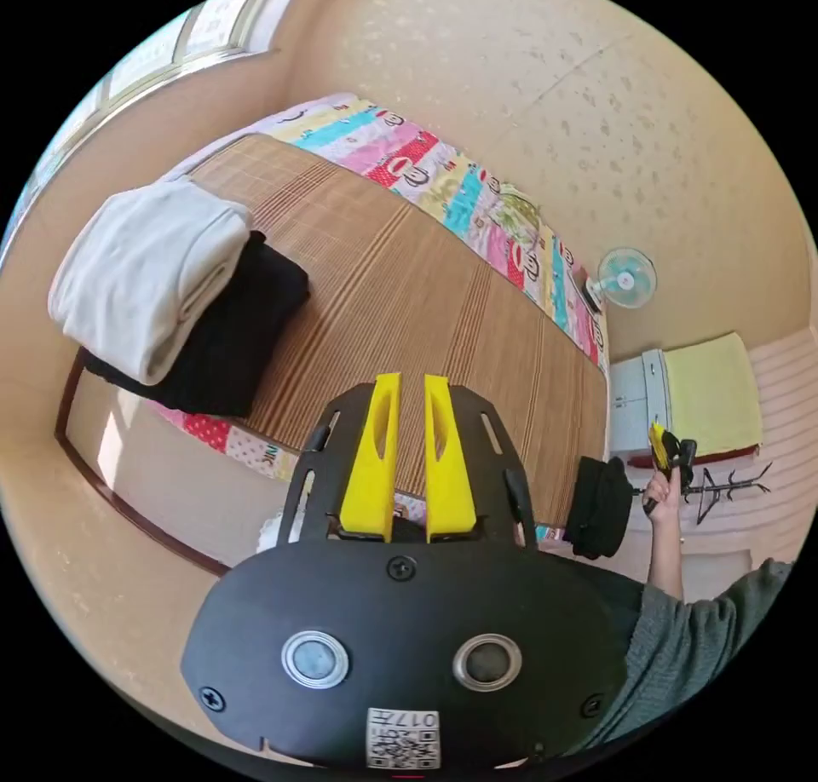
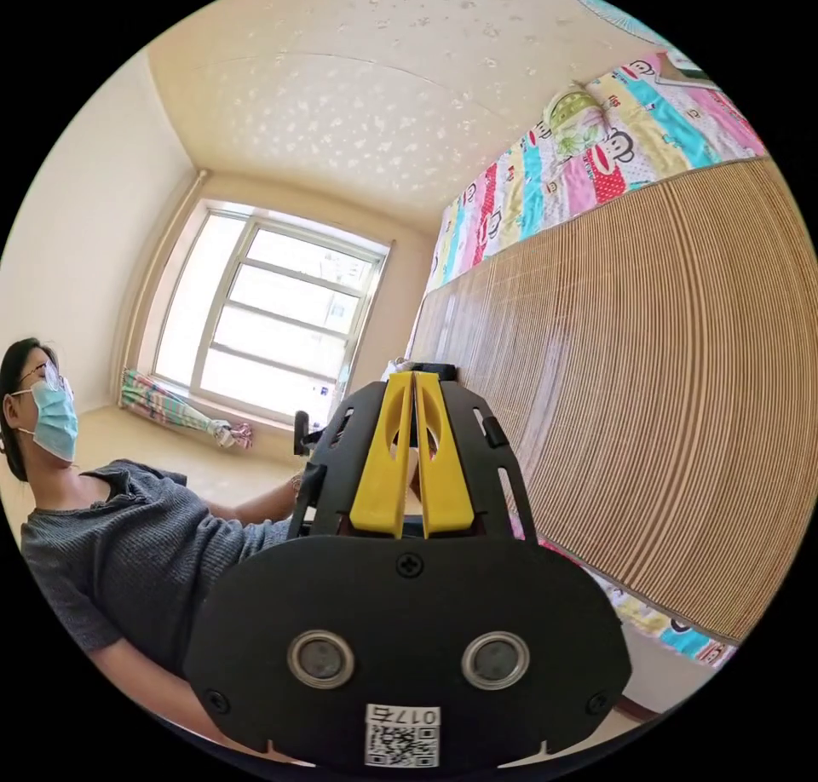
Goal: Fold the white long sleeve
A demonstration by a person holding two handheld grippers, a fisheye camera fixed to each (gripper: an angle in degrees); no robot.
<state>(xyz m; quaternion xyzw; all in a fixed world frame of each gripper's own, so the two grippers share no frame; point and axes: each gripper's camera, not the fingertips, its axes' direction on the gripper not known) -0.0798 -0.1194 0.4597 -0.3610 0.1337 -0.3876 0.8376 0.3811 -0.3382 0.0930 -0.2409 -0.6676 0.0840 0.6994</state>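
In the left gripper view the white long sleeve (image 1: 149, 275) lies folded on top of a folded black garment (image 1: 226, 339) at one end of the woven mat (image 1: 409, 305) covering the bed. The left gripper (image 1: 411, 382) hangs above the mat, its yellow jaws slightly apart and empty. The right gripper (image 2: 412, 377), held up by the person (image 2: 128, 543), has its jaws nearly together, gripping nothing.
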